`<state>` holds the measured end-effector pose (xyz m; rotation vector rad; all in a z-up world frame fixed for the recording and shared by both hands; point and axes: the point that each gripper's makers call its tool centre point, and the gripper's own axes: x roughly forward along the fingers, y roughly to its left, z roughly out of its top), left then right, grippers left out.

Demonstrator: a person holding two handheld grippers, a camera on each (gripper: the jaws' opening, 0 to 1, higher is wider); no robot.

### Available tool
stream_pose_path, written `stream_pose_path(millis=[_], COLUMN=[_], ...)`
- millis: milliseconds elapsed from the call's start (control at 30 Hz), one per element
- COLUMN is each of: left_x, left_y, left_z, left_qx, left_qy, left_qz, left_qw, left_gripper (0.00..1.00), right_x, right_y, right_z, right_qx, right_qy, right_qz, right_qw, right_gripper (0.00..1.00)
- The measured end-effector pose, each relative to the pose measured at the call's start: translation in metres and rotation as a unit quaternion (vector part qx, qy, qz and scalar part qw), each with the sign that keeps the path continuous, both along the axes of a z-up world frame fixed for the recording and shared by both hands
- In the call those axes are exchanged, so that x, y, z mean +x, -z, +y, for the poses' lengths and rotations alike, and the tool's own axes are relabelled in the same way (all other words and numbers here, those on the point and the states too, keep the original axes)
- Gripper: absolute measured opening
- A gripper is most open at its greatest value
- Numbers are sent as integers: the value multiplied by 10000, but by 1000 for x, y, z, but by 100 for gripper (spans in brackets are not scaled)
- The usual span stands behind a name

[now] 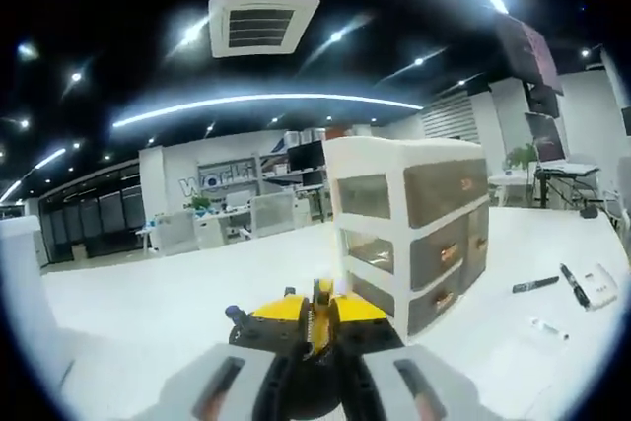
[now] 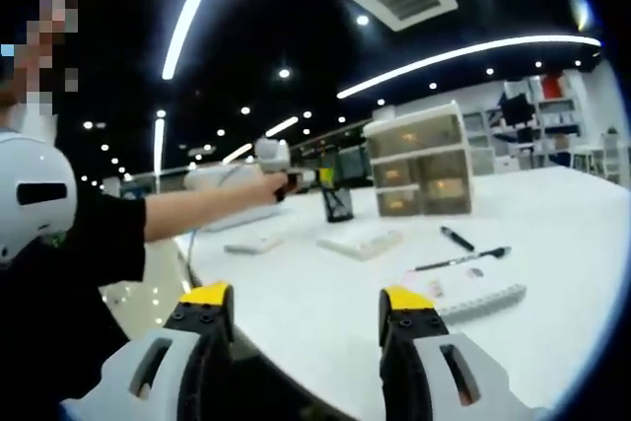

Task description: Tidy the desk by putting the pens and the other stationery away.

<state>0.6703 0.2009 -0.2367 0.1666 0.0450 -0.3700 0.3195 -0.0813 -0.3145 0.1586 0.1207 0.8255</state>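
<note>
1. Pens and other stationery are lying on the white desk (image 2: pixel 552 244), well apart from both grippers.
2. In the right gripper view, we are holding the right gripper (image 2: pixel 308 311) off the near edge of the desk with its yellow-tipped jaws spread wide and nothing between them.
3. Just beyond those jaws, a flat white case (image 2: pixel 471 295) is lying on the desk; a black pen (image 2: pixel 463 259) is resting beside it and a black marker (image 2: pixel 456 238) is lying a little farther out.
4. A white pad (image 2: pixel 360 241) and a black mesh pen cup (image 2: pixel 337 202) are standing farther back, with the drawer unit (image 2: pixel 419 160) beyond them.
5. In the left gripper view, we are keeping the left gripper (image 1: pixel 317 315) low over the desk with its yellow tips pressed together; we cannot tell whether anything is pinched between them.
6. The drawer unit (image 1: pixel 414 229) is standing just past those tips, its drawers pushed in.
7. To its right, a black marker (image 1: pixel 535 285), a black pen (image 1: pixel 573 286) and a white case (image 1: pixel 597 286) are lying together.
</note>
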Motion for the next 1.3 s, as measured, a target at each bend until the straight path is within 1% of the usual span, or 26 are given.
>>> stream_pose_path(millis=[100,133,200,333,400,467,567,667,933,1067,1133,1167,1300], left_x=[-2,-6,-8,-13,-19,-27,-39,-55,-94,-115,-126,-132,-150], left_y=[-1,-1,-3,-7,-8,-9,-12,-12,-10,-7,-6,-6,-3], left_z=[-1,-2,-2,0,-2,-4,-9,-14,-24,-26,-29,-29,-30], left_qx=[3,14,6,-20,37,58,-17,32,-160,-381,-697,-762,-711], left_qy=[5,-9,-26,-4,16,58,178,336,649,788,887,931,985], left_qz=[-16,-34,-66,-113,-157,-201,-276,-314,-213,-131,-47,-33,-58], left_qw=[10000,10000,10000,9999,9999,9998,9995,9989,9975,9961,9936,9927,9926], left_gripper=[14,16,20,23,25,28,35,38,46,48,48,49,51], right_x=[-1,-1,-1,-2,-2,-3,-3,-3,-6,-7,-8,-9,-10], right_y=[-1,-1,-1,-2,-2,-2,-2,-3,-4,-6,-7,-7,-8], right_z=[1,1,2,3,4,6,7,10,17,18,19,19,18], right_qx=[5,10,17,32,33,35,33,35,36,57,60,60,58], right_qy=[-6,-10,-16,-33,-42,-57,-73,-95,-179,-198,-208,-211,-204], right_qz=[-6,-8,-9,-15,-16,-17,-21,-26,-42,-56,-66,-70,-81], right_qw=[10000,10000,10000,10000,10000,10000,10000,9999,9998,9998,9997,9997,9997], right_gripper=[56,56,56,56,56,56,56,56,56,56,56,56,56])
